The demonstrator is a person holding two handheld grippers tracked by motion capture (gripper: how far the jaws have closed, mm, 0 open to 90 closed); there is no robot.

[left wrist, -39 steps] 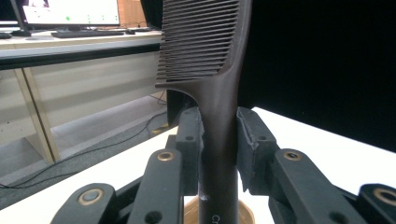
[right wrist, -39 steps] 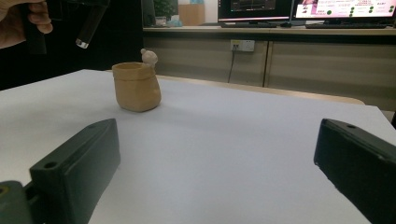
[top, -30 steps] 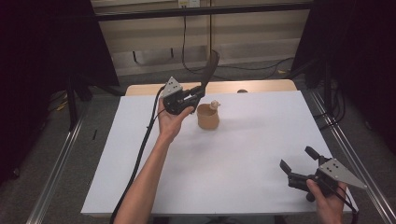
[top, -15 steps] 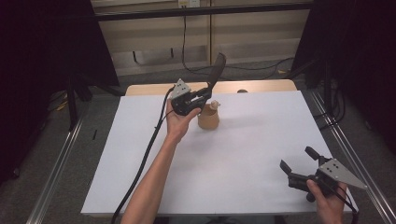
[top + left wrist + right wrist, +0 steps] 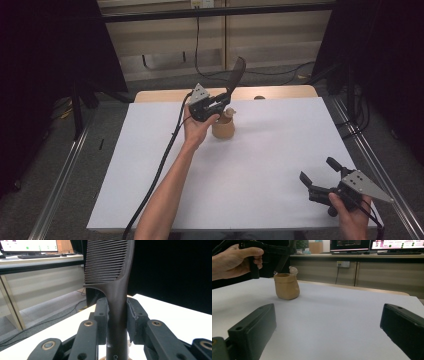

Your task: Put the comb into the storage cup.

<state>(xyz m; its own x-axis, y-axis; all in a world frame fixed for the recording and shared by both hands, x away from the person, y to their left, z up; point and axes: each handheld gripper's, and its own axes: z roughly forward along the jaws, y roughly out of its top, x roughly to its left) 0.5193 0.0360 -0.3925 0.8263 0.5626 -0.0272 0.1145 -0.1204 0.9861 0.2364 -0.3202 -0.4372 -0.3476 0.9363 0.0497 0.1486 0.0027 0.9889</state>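
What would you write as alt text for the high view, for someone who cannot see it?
Seen from above, a person's left gripper, shut on the handle of a dark comb, holds it slanting above a small tan pot on a white table. The right gripper rests open near the table's front right corner, holding nothing.

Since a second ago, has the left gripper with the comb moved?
Yes. The left gripper with the comb has shifted right, now over the tan pot, handle end at its mouth.
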